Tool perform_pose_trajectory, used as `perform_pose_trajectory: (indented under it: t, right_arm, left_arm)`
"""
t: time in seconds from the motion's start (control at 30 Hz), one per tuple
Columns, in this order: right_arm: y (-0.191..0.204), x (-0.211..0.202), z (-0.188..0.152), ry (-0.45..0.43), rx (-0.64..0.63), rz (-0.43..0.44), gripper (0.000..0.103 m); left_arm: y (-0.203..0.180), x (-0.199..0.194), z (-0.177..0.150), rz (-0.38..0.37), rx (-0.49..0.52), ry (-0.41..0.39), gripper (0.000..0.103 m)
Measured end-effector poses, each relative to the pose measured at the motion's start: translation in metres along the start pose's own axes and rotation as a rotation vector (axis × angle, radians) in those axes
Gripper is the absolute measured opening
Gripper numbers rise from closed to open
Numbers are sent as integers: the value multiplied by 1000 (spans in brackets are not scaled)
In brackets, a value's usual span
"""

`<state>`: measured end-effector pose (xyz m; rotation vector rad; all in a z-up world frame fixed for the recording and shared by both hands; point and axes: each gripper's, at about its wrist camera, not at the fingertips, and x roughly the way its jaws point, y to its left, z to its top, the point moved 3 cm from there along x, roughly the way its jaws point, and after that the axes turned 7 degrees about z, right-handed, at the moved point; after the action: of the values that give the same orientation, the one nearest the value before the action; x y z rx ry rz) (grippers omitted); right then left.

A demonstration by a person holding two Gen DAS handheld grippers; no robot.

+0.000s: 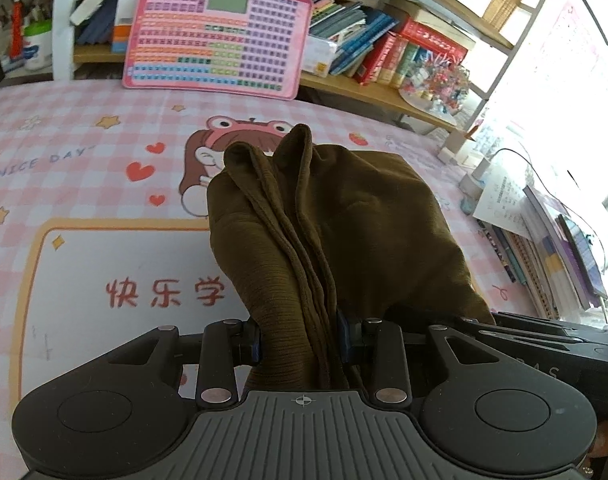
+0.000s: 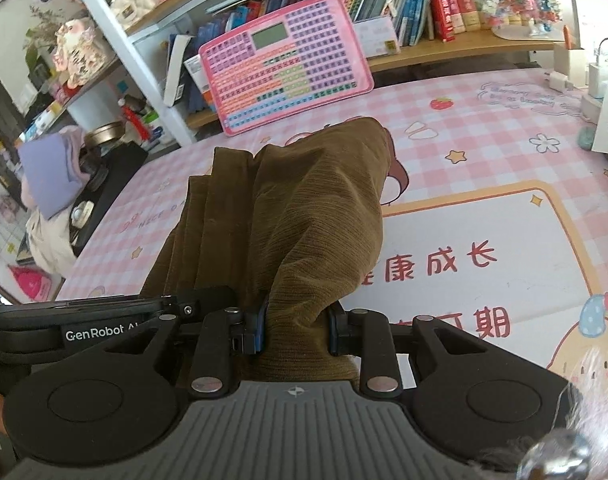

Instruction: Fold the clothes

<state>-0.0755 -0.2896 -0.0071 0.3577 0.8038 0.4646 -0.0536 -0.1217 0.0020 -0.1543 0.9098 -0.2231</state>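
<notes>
The left tool (image 1: 300, 340) is clamped on a bunched edge of an olive-brown ribbed garment (image 1: 335, 224); its blue pads press the cloth from both sides; the fabric rises in folds ahead of the fingers and hangs above the middle of the table (image 1: 84, 148), which is covered by a pink checked mat with cartoon prints and red lettering. The right tool (image 2: 298, 330) is likewise clamped on the same garment (image 2: 304, 216), gripping a gathered part of it; beside that fold, flat pleated layers of the cloth drop toward the table's left side. Each tool shows at the edge of the other's view, so the two stand close together, with the garment held up between them over the table's centre. Along the far edge of the table a pink keyboard-style board (image 1: 216, 36) leans against a shelf of books (image 1: 383, 48); at the right edge lie stacked notebooks (image 1: 543, 248).
</notes>
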Motion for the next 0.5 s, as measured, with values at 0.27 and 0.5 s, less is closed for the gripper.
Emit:
perform_pose_trajectory:
  t: [0.27, 0.5]
  right_arm:
    - [23, 32, 16, -19, -10, -11, 26]
    - [55, 79, 51, -43, -26, 1, 26]
  left_arm:
    - [34, 7, 21, -16, 8, -15, 32]
    - [90, 14, 64, -38, -23, -35, 32]
